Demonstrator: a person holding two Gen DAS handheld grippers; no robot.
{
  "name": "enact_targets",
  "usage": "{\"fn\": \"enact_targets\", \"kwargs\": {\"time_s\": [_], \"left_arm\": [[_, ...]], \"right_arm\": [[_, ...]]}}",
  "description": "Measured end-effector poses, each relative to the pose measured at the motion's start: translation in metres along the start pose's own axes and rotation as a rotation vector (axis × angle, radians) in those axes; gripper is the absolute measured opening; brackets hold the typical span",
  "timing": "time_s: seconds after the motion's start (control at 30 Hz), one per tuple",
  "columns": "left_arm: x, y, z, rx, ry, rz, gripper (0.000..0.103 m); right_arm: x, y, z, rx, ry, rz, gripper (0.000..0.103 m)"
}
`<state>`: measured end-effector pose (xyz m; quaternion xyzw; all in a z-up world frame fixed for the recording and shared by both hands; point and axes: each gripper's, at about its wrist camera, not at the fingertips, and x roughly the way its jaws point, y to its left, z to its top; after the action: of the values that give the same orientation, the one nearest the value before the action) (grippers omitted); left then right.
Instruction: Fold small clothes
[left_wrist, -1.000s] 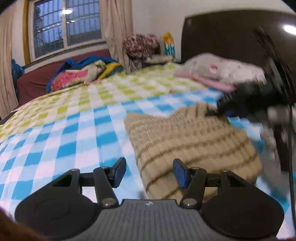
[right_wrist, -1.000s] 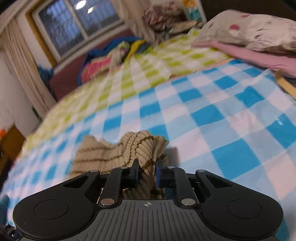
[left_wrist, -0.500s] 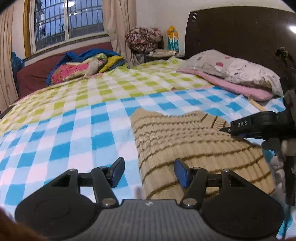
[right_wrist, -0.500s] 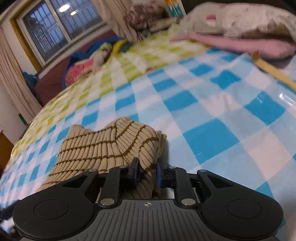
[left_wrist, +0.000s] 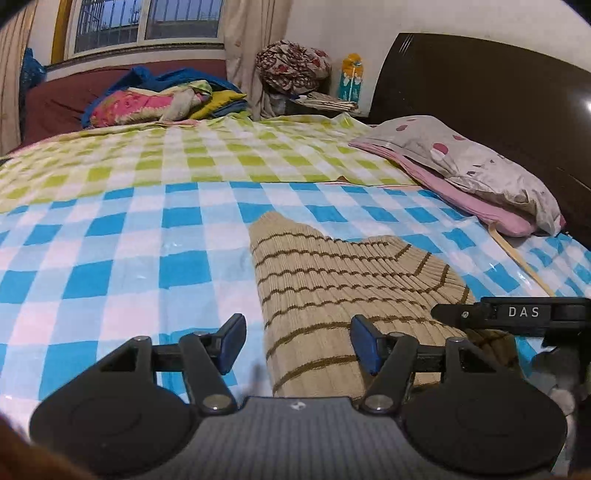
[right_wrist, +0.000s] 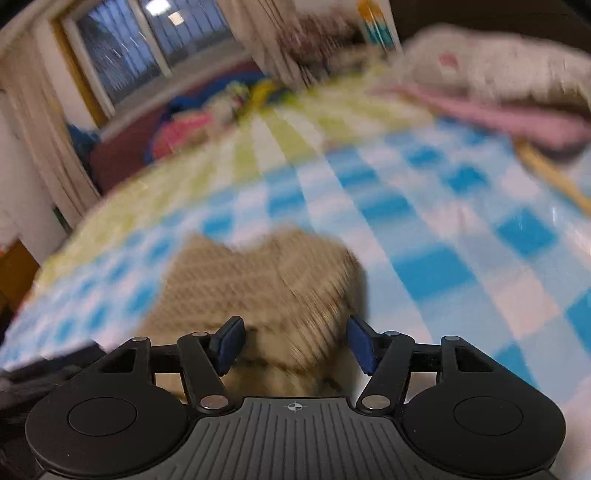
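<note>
A beige ribbed knit garment with thin brown stripes (left_wrist: 332, 291) lies folded on the blue-and-white checked sheet (left_wrist: 110, 266). My left gripper (left_wrist: 297, 341) hovers over its near left edge, jaws opening, pads touching nothing. In the left wrist view the black finger of the right gripper (left_wrist: 509, 313) reaches in from the right above the garment's right edge. The right wrist view is blurred: my right gripper (right_wrist: 293, 345) stands with jaws opening wide, and the garment (right_wrist: 266, 280) lies loose below and beyond the pads, released.
A spotted pillow on a pink one (left_wrist: 472, 173) lies at the right by the dark headboard (left_wrist: 498, 96). A green checked sheet (left_wrist: 207, 155) covers the far half of the bed. Piled bedding (left_wrist: 155, 101) sits under the window.
The right gripper was shut on a bunched fold of the garment; its jaws have sprung wide and the fold has dropped flat. The left gripper drifted sideways along the garment's left edge and opened slightly.
</note>
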<state>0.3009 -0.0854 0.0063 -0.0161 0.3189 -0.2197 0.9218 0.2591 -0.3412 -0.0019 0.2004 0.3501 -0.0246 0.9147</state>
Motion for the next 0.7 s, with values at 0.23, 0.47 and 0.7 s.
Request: {"fn": "enact_targets", "kwargs": {"time_s": [0.23, 0.47, 0.7], "left_arm": [[0.004, 0.017, 0.000, -0.104, 0.008, -0.125, 0.069], [0.025, 0.015, -0.009, -0.128, 0.077, -0.167, 0.069], [-0.018, 0.019, -0.025, -0.060, 0.073, -0.132, 0.062]], "right_arm": [[0.010, -0.022, -0.005, 0.097, 0.005, 0.082, 0.065], [0.017, -0.014, -0.009, 0.088, -0.005, 0.120, 0.051], [0.013, -0.003, -0.018, 0.162, 0.042, 0.230, 0.032]]}}
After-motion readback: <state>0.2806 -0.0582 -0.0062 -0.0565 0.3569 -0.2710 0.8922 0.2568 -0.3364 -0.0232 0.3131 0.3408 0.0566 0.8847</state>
